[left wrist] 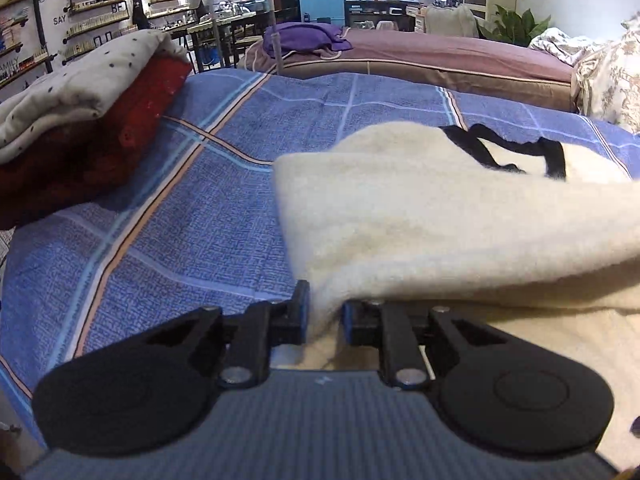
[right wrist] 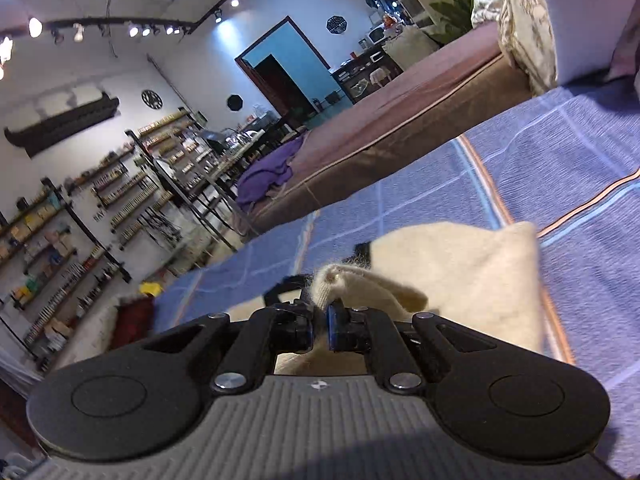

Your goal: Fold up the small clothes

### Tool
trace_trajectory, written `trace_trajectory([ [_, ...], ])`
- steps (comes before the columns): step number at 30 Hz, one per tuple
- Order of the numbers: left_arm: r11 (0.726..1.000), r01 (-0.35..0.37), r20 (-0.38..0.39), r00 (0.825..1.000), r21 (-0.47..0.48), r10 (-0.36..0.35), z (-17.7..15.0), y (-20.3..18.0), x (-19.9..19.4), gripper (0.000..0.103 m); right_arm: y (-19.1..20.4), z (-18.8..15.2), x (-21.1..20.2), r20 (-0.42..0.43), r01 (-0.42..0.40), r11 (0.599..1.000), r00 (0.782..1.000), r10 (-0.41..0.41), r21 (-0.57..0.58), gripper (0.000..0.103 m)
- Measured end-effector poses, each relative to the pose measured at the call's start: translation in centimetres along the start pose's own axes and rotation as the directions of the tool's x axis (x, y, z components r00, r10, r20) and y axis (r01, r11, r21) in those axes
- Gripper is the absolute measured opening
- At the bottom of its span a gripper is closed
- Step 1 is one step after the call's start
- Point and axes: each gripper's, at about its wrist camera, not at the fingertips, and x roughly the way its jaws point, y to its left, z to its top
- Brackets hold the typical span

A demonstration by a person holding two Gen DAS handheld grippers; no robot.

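Observation:
A cream fuzzy garment (left wrist: 440,216) with black trim lies on the blue checked bedsheet (left wrist: 180,208). My left gripper (left wrist: 325,316) is shut on its near edge and lifts that edge off the sheet. In the right wrist view the same cream garment (right wrist: 460,276) is folded over on the blue checked bedsheet (right wrist: 580,184), and my right gripper (right wrist: 320,320) is shut on a bunched corner of it, with fuzzy fabric sticking up between the blue pads.
A stack of folded clothes, a dotted white piece (left wrist: 76,84) over a red one (left wrist: 132,120), sits at the left of the sheet. A brown mattress (left wrist: 460,64) with a purple cloth (left wrist: 304,38) lies behind. Floral bedding (left wrist: 608,76) is at the right. Shelves line the left wall.

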Motion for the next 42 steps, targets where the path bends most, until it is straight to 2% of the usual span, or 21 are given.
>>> trace_trajectory([
  [3,1.000,0.003,-0.011,1.000,0.007,-0.002,-0.2,-0.8,-0.3,0.017,-2.5,-1.7,0.8,-0.046,0.061,0.995,0.997,-0.057,0.077,0.012],
  [7,1.000,0.019,-0.025,1.000,0.022,-0.018,-0.7,-1.2,-0.7,0.018,-3.4,-2.8,1.4,-0.071,0.113,0.990,0.992,-0.108,0.078,0.012],
  [12,0.999,0.028,-0.035,0.999,0.043,-0.026,-0.5,-1.7,-0.8,0.021,-2.9,-1.0,1.6,-0.020,0.106,0.992,0.994,-0.105,0.062,0.011],
  [15,0.998,0.045,-0.032,0.999,0.054,-0.043,-0.3,-2.2,-1.0,0.022,-2.9,0.1,1.1,0.021,0.123,0.992,0.992,-0.124,0.036,0.011],
  [18,0.997,0.053,-0.034,0.998,0.053,-0.051,-0.6,-2.2,-1.1,0.022,-3.2,-0.1,0.8,0.039,0.164,0.986,0.986,-0.163,-0.025,0.011],
  [20,0.998,0.046,-0.035,0.998,0.051,-0.045,-0.9,-2.0,-1.2,0.022,-3.8,-1.2,1.3,-0.004,0.191,0.981,0.982,-0.191,-0.044,0.011],
  [23,0.997,0.050,-0.045,0.998,0.058,-0.047,-1.2,-1.6,-1.3,0.022,-5.4,-3.0,2.2,-0.094,0.237,0.972,0.967,-0.236,-0.004,0.011],
  [25,0.997,0.038,-0.055,0.998,0.063,-0.034,-1.3,-1.3,-1.5,0.029,-5.9,-3.8,2.3,-0.107,0.246,0.969,0.964,-0.243,0.015,0.011],
  [26,0.998,0.016,-0.072,0.997,0.059,-0.012,-1.3,-1.0,-1.3,0.040,-5.7,-3.9,2.3,-0.102,0.250,0.968,0.963,-0.248,0.003,0.011],
  [27,0.999,0.004,-0.084,0.996,0.048,0.000,-1.5,-0.6,-1.1,0.043,-5.4,-3.9,2.4,-0.099,0.260,0.965,0.960,-0.261,-0.023,0.012],
  [31,0.993,0.056,-0.110,0.992,-0.105,-0.068,-2.7,2.1,-0.9,0.044,-5.0,-3.9,2.8,-0.099,0.277,0.958,0.954,-0.284,-0.077,0.013],
  [33,0.992,0.046,-0.112,0.992,-0.121,-0.060,-2.9,2.6,-1.1,0.047,-5.3,-4.1,2.7,-0.099,0.275,0.959,0.955,-0.281,-0.070,0.016],
  [36,0.993,-0.011,-0.128,0.992,-0.121,-0.005,-2.7,3.3,-1.5,0.062,-5.3,-3.9,2.1,-0.092,0.296,0.953,0.949,-0.301,-0.067,0.032],
  [38,0.990,-0.029,-0.140,0.990,-0.140,0.009,-2.4,3.9,-2.0,0.062,-5.0,-3.5,1.4,-0.076,0.368,0.925,0.924,-0.375,-0.092,0.071],
  [39,0.988,-0.026,-0.133,0.991,-0.152,0.006,-2.1,4.2,-2.4,0.062,-4.7,-3.2,0.9,-0.056,0.405,0.908,0.909,-0.412,-0.109,0.077],
  [40,0.987,-0.018,-0.120,0.993,-0.160,-0.001,-1.9,4.3,-2.9,0.063,-4.4,-2.9,0.4,-0.026,0.430,0.893,0.899,-0.436,-0.130,0.077],
  [41,0.986,-0.008,-0.098,0.995,-0.165,-0.009,-1.6,4.4,-3.4,0.065,-4.2,-2.6,-0.1,-0.001,0.437,0.888,0.897,-0.441,-0.143,0.077],
  [42,0.986,0.007,-0.073,0.997,-0.167,-0.019,-1.3,4.2,-3.8,0.074,-3.8,-2.2,-0.4,0.027,0.432,0.889,0.901,-0.433,-0.156,0.077],
])
